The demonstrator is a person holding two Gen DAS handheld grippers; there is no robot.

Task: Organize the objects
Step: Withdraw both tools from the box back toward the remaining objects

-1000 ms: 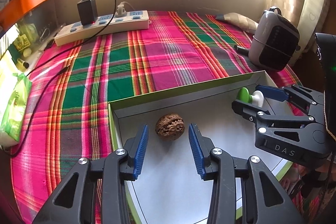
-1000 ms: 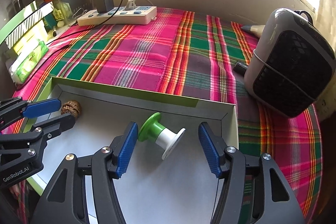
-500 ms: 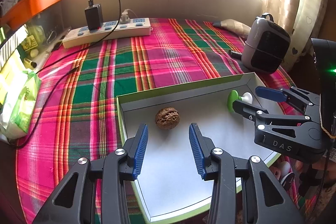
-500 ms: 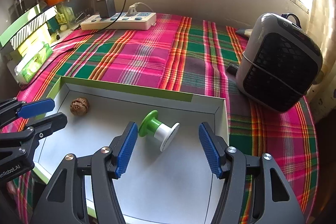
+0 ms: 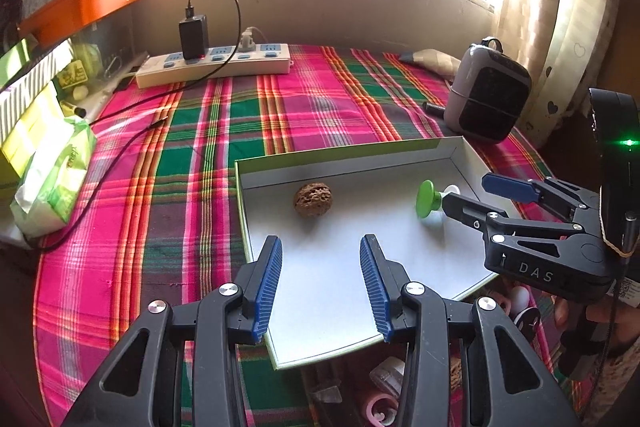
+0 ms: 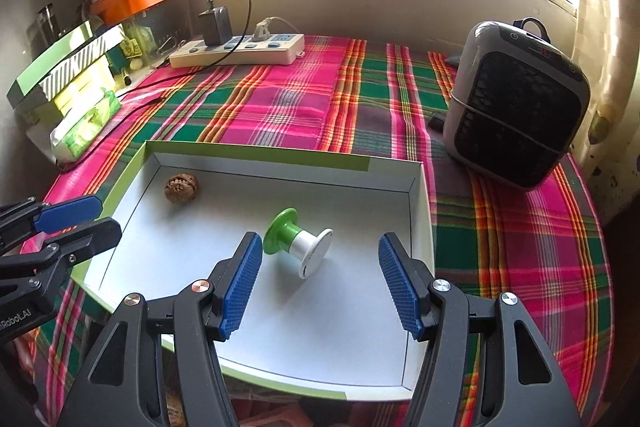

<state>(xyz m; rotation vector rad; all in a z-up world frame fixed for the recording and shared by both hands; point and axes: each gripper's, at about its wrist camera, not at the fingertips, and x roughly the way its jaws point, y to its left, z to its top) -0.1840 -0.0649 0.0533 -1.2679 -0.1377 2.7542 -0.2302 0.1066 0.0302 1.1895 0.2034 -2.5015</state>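
A shallow white tray with a green rim (image 5: 340,151) (image 6: 256,155) lies on the plaid cloth. In it a brown walnut (image 5: 313,199) (image 6: 182,188) rests near the back left. A green and white spool (image 6: 298,243) (image 5: 430,198) lies on its side near the right. My left gripper (image 5: 320,279) is open and empty, raised above the tray's near part, behind the walnut. My right gripper (image 6: 320,283) is open and empty, just behind the spool. Each gripper also shows in the other's view, the right one (image 5: 476,193) and the left one (image 6: 80,217).
A grey heater (image 6: 520,107) (image 5: 486,99) stands at the right. A white power strip with a black charger (image 5: 214,65) (image 6: 236,51) lies at the back, its cable running left. A green tissue pack (image 5: 52,179) and boxes sit at the left edge. Small items (image 5: 380,387) lie below the tray's near edge.
Both grippers have pulled back and up from the tray. The walnut and the spool lie in the same places in the tray and look smaller. Both jaws stay open.
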